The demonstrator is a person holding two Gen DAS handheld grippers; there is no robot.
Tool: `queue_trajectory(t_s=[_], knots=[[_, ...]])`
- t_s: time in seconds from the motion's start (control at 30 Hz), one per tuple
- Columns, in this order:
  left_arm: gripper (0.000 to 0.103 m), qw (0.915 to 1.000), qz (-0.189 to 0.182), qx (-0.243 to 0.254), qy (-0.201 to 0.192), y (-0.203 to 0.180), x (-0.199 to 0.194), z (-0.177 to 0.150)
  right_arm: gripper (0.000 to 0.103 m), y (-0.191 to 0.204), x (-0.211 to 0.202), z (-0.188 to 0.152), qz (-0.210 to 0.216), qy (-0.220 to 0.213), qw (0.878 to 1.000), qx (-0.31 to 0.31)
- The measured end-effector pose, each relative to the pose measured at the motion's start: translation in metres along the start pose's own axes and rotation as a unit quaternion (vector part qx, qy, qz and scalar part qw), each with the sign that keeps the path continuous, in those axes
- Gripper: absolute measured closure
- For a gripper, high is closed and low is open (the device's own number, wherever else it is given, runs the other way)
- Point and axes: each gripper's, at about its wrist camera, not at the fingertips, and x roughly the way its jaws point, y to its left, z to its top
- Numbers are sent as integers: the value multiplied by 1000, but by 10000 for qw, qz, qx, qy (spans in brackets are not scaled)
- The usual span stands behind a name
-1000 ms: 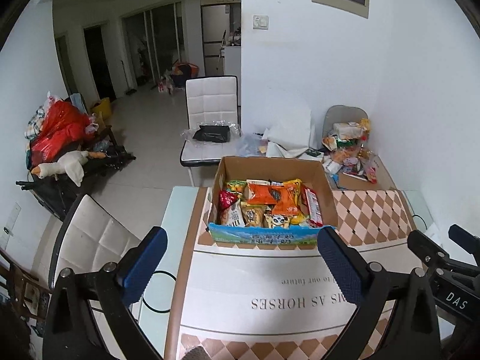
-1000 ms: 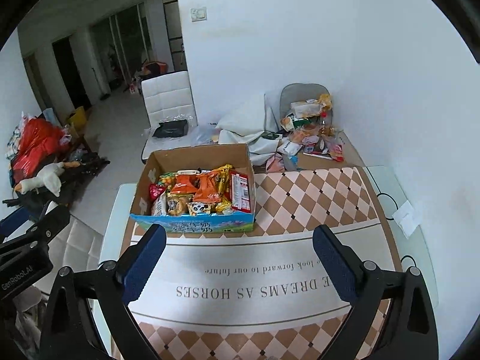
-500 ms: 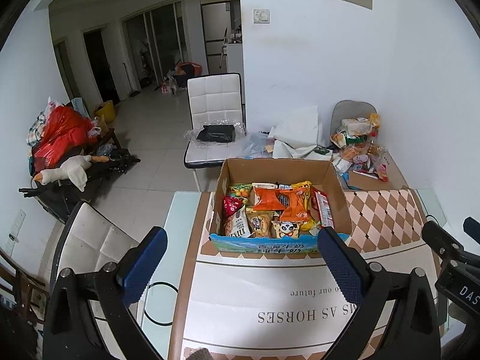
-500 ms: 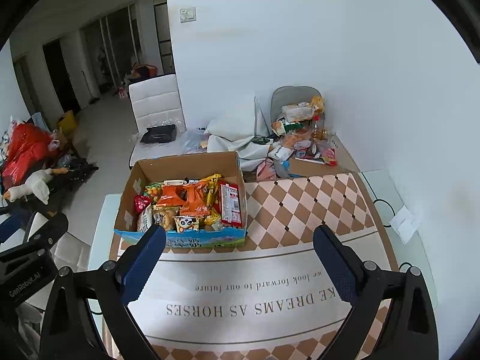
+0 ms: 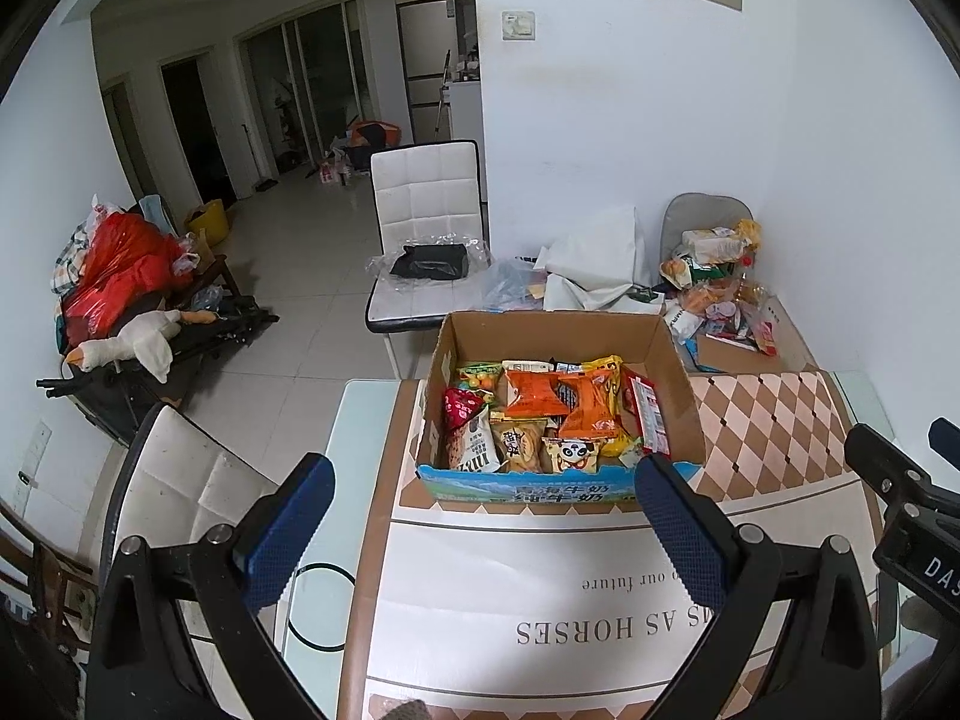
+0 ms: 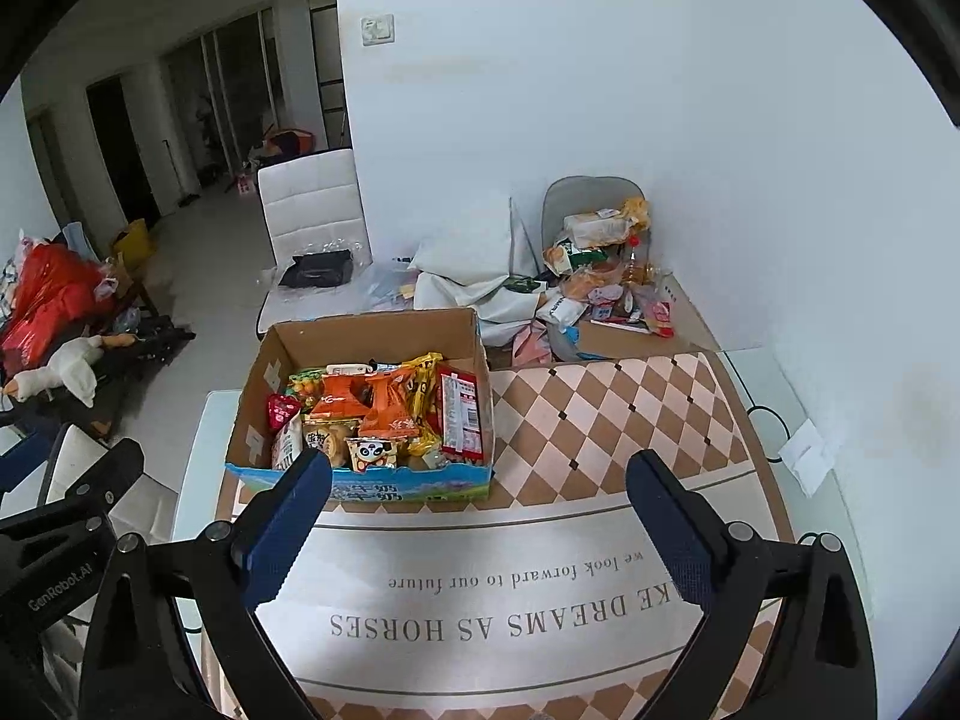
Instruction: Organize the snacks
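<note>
A cardboard box stands on the table, packed with snack bags: orange packs, a panda pack and a red-and-white pack. My left gripper hangs open above the tablecloth, in front of the box, holding nothing. My right gripper is open too, in front of the box and a little to its right, with nothing between its blue fingers. Each gripper's body shows at the edge of the other's view.
The table carries a checkered cloth with printed words. A heap of more snacks and bags lies at the far right by the wall. White chairs stand behind and at the left. Clutter lies on the floor at left.
Both grippers have drawn back and risen slightly, then eased forward again; the box shifts in view. Both stay open and empty.
</note>
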Motion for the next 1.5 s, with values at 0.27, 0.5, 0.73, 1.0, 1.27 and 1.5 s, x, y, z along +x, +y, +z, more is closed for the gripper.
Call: queue_trajectory(t_s=[0.27, 0.5, 0.73, 1.0, 1.27, 1.5], knots=[[0, 10000, 64, -3, -27, 0, -1, -8, 2, 1, -1, -1, 28, -4, 10000, 17], [0, 10000, 47, 6, -20, -1, -1, -7, 2, 2, -3, -2, 50, -2, 10000, -5], [0, 10000, 18, 20, -41, 0, -2, -7, 2, 2, -5, 0, 47, -36, 10000, 1], [0, 10000, -24, 21, -60, -1, -5, -3, 2, 0, -11, 4, 39, -80, 10000, 20], [0, 9999, -42, 46, -86, -2, -11, 4, 2, 1, -14, 7, 65, -87, 9999, 6], [0, 10000, -33, 32, -78, -2, -10, 3, 2, 2, -16, 8, 71, -88, 9999, -3]])
